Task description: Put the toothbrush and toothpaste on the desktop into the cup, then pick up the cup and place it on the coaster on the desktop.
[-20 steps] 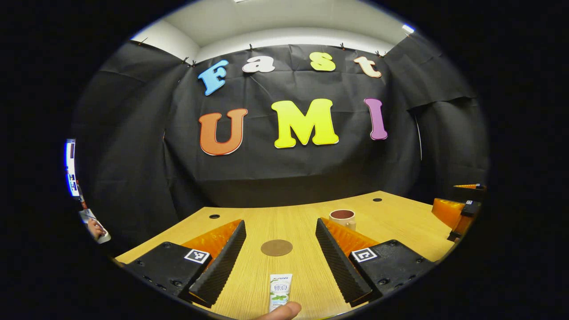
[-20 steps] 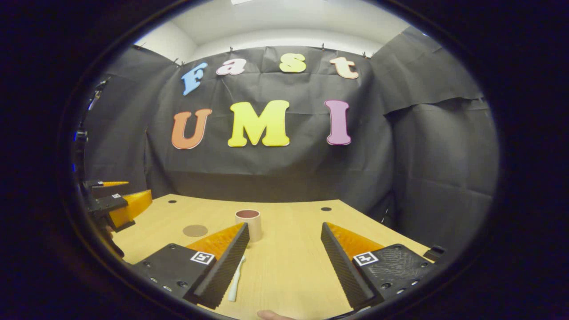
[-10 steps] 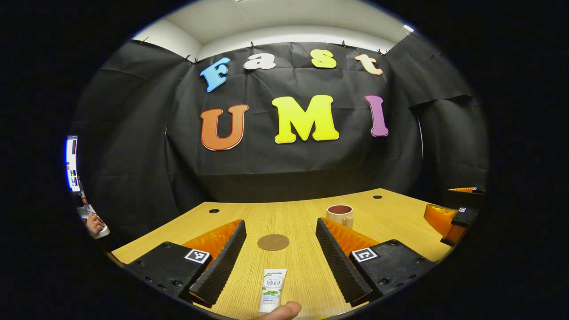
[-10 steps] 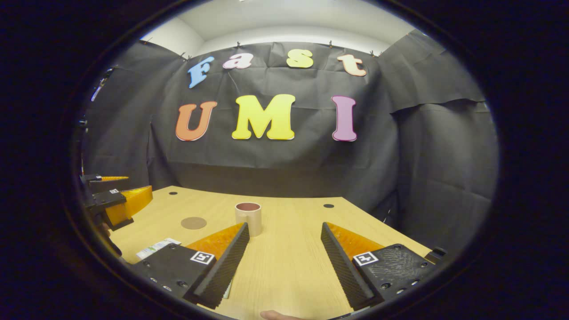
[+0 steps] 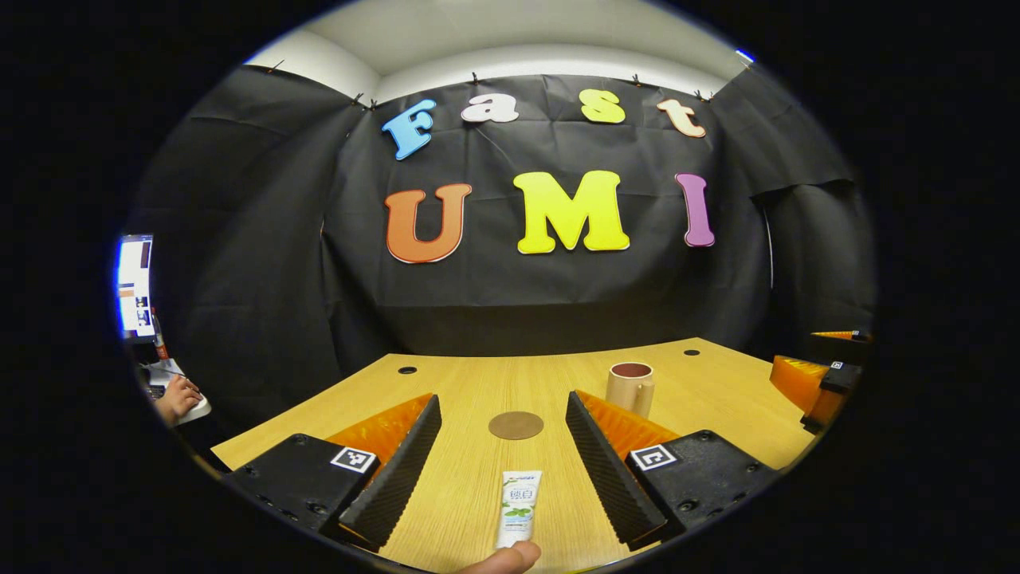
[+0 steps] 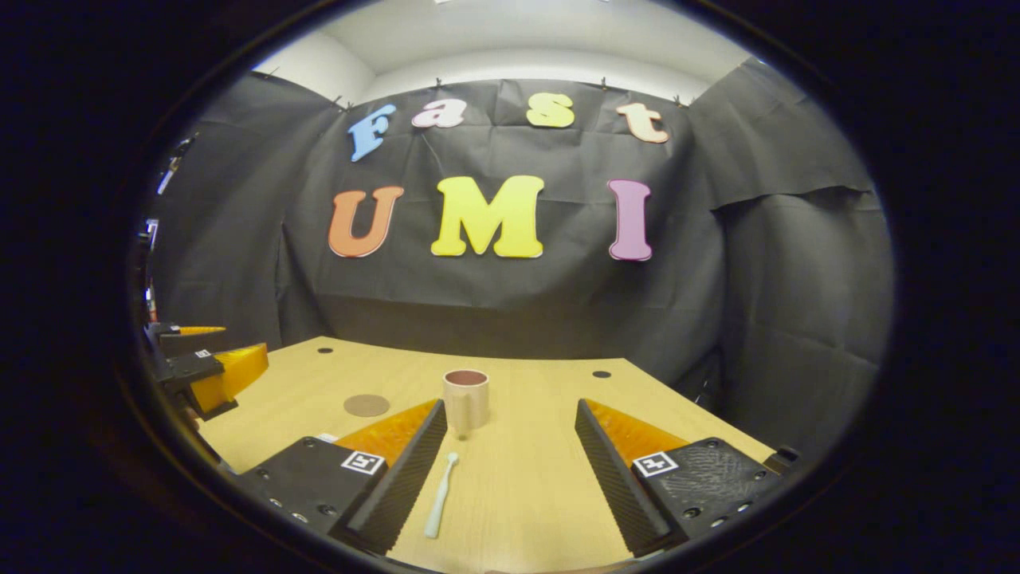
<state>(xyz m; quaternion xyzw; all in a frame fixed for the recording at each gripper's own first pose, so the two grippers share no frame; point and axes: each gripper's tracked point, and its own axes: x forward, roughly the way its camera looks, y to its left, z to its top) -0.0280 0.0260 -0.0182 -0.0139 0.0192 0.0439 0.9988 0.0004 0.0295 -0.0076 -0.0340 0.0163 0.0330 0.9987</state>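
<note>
nothing is seen done yet. toothpaste (image 5: pixel 518 508) lies flat between the wide-spread fingers of the left gripper (image 5: pixel 504 458), coaster (image 5: pixel 515 425) at twelve o'clock beyond it. toothbrush (image 6: pixel 441 495) lies inside the wide right gripper (image 6: pixel 510 470), seemingly untouched, below the apparently empty cup (image 6: pixel 465 399).

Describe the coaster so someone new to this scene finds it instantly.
Start at the wooden desk in front of the black cloth wall. In the left gripper view, the coaster lies flat mid-desk, beyond the toothpaste tube and left of the cup. It is the one thin, dark brown disc; the cup stands tall, and the tube is white.
</note>
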